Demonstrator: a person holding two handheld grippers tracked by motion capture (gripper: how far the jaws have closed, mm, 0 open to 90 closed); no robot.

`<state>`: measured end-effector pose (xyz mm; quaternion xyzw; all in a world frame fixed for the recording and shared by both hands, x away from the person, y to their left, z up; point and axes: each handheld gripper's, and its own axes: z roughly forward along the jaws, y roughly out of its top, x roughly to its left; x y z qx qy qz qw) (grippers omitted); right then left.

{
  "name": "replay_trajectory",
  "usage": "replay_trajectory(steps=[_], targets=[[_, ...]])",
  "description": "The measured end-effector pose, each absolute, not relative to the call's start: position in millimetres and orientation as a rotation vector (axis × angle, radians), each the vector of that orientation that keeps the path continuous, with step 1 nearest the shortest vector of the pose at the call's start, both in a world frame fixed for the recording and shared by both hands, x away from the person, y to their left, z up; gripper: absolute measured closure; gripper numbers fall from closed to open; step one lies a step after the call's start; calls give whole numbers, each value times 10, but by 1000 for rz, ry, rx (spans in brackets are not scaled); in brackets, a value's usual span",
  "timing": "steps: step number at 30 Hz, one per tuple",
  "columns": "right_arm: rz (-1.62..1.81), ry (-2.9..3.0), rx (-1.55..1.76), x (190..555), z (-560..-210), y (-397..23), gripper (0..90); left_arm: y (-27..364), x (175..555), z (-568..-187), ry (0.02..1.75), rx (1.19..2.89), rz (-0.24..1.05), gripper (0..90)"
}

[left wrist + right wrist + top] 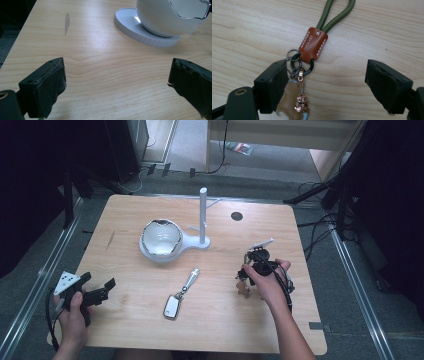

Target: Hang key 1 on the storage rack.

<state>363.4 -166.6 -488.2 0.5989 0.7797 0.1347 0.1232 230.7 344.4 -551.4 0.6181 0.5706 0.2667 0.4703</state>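
A keychain (313, 47) lies on the wooden table (220, 320): a green cord loop, a brown leather tab, a black clip and a tan leather charm (292, 100). My right gripper (327, 82) stands open over it, the clip between the jaws and the charm partly under one jaw. From above, the right gripper (248, 272) points down at the keychain (243, 288). My left gripper (100, 281) is open near the table's front left corner, jaws (116, 75) apart with bare wood between. A car key fob (171, 307) with a metal strap lies mid-table.
A white bowl (161, 237) with a jagged silver rim sits on the round base of a white stand (203, 215), whose post has side pegs. A black round spot (236, 216) marks the far part of the table. Cables run along the floor beyond.
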Motion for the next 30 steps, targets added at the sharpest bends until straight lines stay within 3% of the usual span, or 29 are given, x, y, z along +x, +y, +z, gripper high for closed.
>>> replay_trajectory(steps=[5,14,18,30], targets=[[371,2291,1777,3727,-4865,-1593,194,3446,2308,-5513,1399,1514,654,17],[328,2222,1957,3952,-4853,-1549,284,3450,2311,-5515,1398,1511,654,17],[369,2193,1990,4003,-4830,-1494,441,3451,2314,-5515,1401,1508,651,17],[240,2127,2171,4127,-4954,-1444,566,3453,2315,-5516,1403,1506,650,17]])
